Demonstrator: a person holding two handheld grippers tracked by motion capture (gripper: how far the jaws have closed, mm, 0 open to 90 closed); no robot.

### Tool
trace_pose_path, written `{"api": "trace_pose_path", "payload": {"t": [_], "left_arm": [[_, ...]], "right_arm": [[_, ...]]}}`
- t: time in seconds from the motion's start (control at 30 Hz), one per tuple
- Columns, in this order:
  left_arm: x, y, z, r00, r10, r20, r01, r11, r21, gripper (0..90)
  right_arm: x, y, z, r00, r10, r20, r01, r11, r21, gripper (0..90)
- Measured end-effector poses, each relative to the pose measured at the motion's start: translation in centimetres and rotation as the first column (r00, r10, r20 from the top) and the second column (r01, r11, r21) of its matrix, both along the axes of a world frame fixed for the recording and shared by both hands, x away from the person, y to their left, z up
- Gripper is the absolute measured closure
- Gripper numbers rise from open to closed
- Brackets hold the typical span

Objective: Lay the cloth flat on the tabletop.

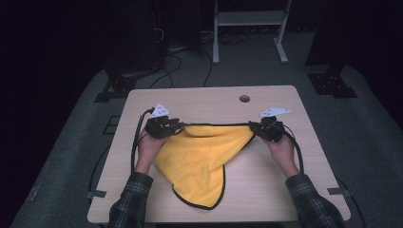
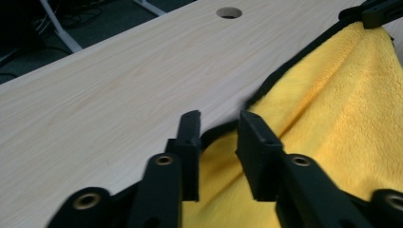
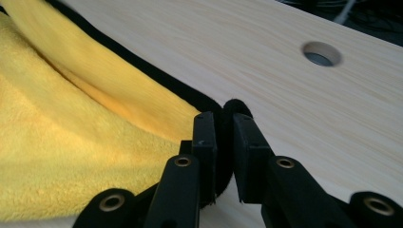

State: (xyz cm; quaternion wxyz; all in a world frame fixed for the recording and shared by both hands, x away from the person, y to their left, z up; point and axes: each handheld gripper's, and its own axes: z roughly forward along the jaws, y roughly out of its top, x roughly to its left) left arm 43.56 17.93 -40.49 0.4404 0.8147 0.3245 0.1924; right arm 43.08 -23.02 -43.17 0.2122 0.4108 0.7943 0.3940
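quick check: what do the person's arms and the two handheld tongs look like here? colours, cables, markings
Both tongs, left and right, are black, each topped by a pale three-cornered plate with dark marks. A black cable trails from each toward the table's near edge. Up close the jaws are flat black blocks on black links with brass-coloured rivets. The sleeves are dark plaid with lighter lines.

Both forearms reach in from the near edge, sleeves plaid. The left gripper (image 1: 167,126) shows a clear gap between its jaws; the right gripper (image 1: 264,128) has its jaws pinched nearly together, both raised and level.
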Motion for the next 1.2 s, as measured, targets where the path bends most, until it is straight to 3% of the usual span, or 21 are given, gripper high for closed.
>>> {"api": "trace_pose_path", "payload": {"t": [0.1,0.27,0.37,0.4,0.43,0.6,0.63,0.67,0.7,0.77,0.8,0.83,0.87,0.9,0.93,0.97,1.0,1.2], "left_arm": [[-0.2,0.0,-0.1,0.9999,-0.003,-0.010,0.003,1.0000,0.002,63.0],[-0.9,0.3,-0.6,0.9997,-0.004,-0.025,0.004,0.9997,0.024,54.8],[-1.7,0.9,-1.4,0.9984,0.002,-0.057,0.002,0.9979,0.064,50.2],[-1.7,0.9,-1.4,0.9984,0.002,-0.057,0.002,0.9979,0.064,49.2],[-2.1,1.4,-2.0,0.9962,0.004,-0.087,0.002,0.9977,0.068,48.3],[-2.5,1.9,-3.5,0.9896,-0.006,-0.144,0.015,0.9980,0.062,45.5],[-2.6,2.1,-4.0,0.9839,-0.024,-0.177,0.030,0.9991,0.031,44.7],[-2.6,2.1,-4.0,0.9839,-0.024,-0.177,0.030,0.9991,0.031,44.7],[-2.5,1.9,-4.5,0.9769,-0.039,-0.210,0.039,0.9992,-0.001,44.9],[-2.5,1.7,-4.9,0.9738,-0.044,-0.223,0.048,0.9988,0.010,45.9],[-2.4,1.6,-5.1,0.9712,-0.049,-0.233,0.055,0.9984,0.016,48.5],[-2.3,1.4,-5.4,0.9676,-0.057,-0.246,0.063,0.9979,0.016,56.8],[-2.3,1.2,-5.6,0.9651,-0.065,-0.254,0.075,0.9967,0.030,56.8],[-2.3,0.9,-5.7,0.9643,-0.073,-0.255,0.088,0.9951,0.047,73.1],[-2.3,0.8,-5.7,0.9636,-0.074,-0.257,0.092,0.9940,0.059,73.1],[-2.3,0.7,-5.6,0.9611,-0.077,-0.265,0.096,0.9934,0.062,82.5],[-2.2,0.7,-5.4,0.9587,-0.082,-0.272,0.099,0.9937,0.051,82.5],[-2.1,-0.8,-2.6,0.9791,-0.117,-0.166,0.113,0.9931,-0.031,84.9]], "right_arm": [[-0.2,-2.8,-0.3,0.9983,-0.057,-0.012,0.057,0.998,-0.001,79.7],[-0.6,-5.2,-0.7,0.9948,-0.099,-0.023,0.099,0.995,-0.020,79.6],[-1.1,-6.8,-1.5,0.9907,-0.129,-0.045,0.127,0.991,-0.046,79.5],[-1.1,-6.8,-1.5,0.9907,-0.129,-0.045,0.127,0.991,-0.046,79.5],[-1.3,-7.3,-1.7,0.9888,-0.139,-0.056,0.136,0.989,-0.052,79.3],[-1.5,-7.4,-2.2,0.9885,-0.135,-0.069,0.130,0.989,-0.068,78.7],[-1.5,-7.3,-2.3,0.9885,-0.135,-0.067,0.130,0.988,-0.079,78.7],[-1.5,-7.2,-2.3,0.9885,-0.135,-0.067,0.130,0.988,-0.085,78.6],[-1.5,-7.1,-2.4,0.9887,-0.135,-0.066,0.128,0.988,-0.090,78.6],[-1.5,-7.1,-2.4,0.9886,-0.135,-0.067,0.129,0.988,-0.091,78.6],[-1.5,-7.1,-2.5,0.9885,-0.135,-0.069,0.128,0.987,-0.092,78.5],[-1.5,-7.1,-2.6,0.9882,-0.135,-0.072,0.128,0.988,-0.090,78.5],[-1.5,-7.1,-2.6,0.9882,-0.135,-0.072,0.128,0.988,-0.090,78.5],[-1.4,-7.2,-2.6,0.9883,-0.134,-0.072,0.128,0.988,-0.089,78.3],[-1.4,-7.2,-2.6,0.9883,-0.134,-0.072,0.128,0.988,-0.089,78.3],[-1.5,-7.2,-2.6,0.9884,-0.133,-0.072,0.127,0.988,-0.092,78.3],[-1.5,-7.2,-2.6,0.9884,-0.133,-0.072,0.127,0.988,-0.092,78.3],[-1.4,-7.0,-2.9,0.9878,-0.133,-0.081,0.124,0.987,-0.107,78.3]]}}
